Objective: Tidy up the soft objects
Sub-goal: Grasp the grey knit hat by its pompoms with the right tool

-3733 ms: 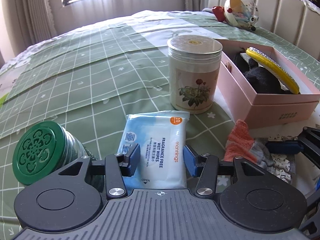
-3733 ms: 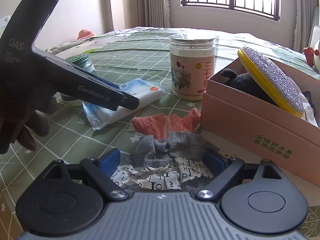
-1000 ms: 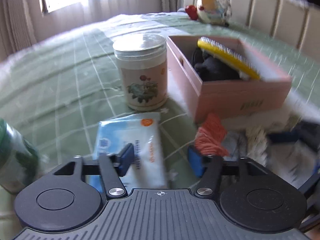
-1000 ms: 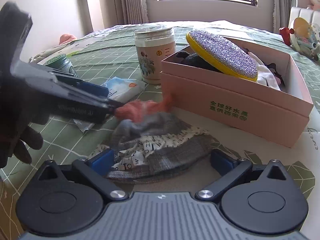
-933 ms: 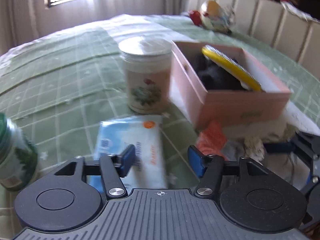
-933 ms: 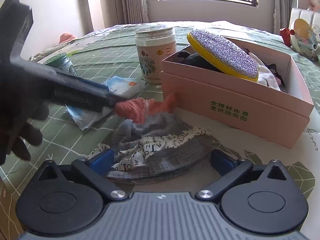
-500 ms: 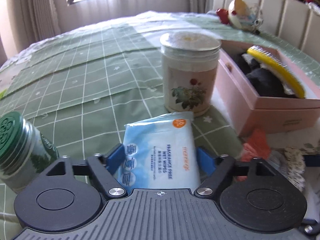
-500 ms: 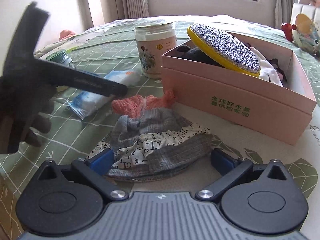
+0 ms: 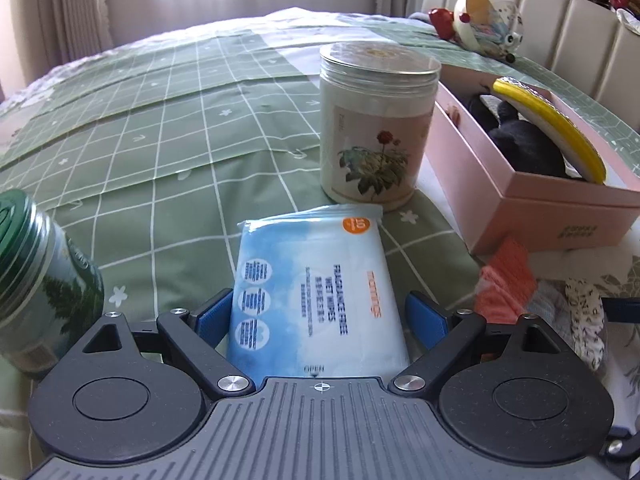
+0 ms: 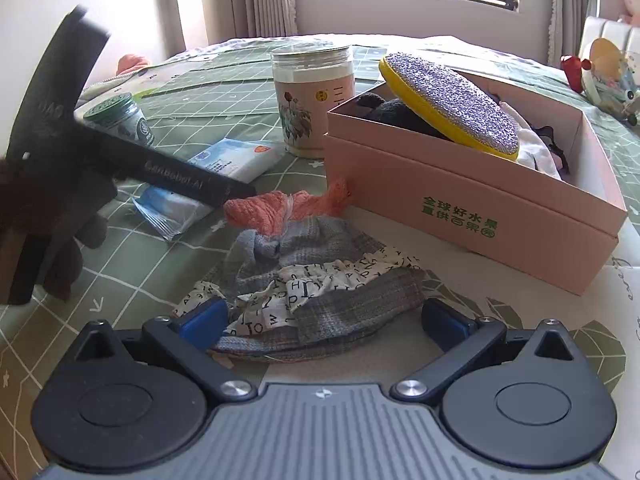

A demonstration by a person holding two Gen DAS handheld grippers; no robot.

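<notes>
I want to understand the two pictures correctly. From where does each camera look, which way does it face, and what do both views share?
Left wrist: sits on the left claw, low over the bed, facing the wet wipes pack between its open fingers; only those fingers show.
Right wrist: sits on the right claw, facing the grey cloth and pink box; its open fingers show, plus the left claw and gloved hand at left.
Shared: wipes, floral jar, green-lidded jar, box, orange cloth.

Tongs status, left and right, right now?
Left tongs: open, straddling the wet wipes pack.
Right tongs: open, straddling the grey hat.
</notes>
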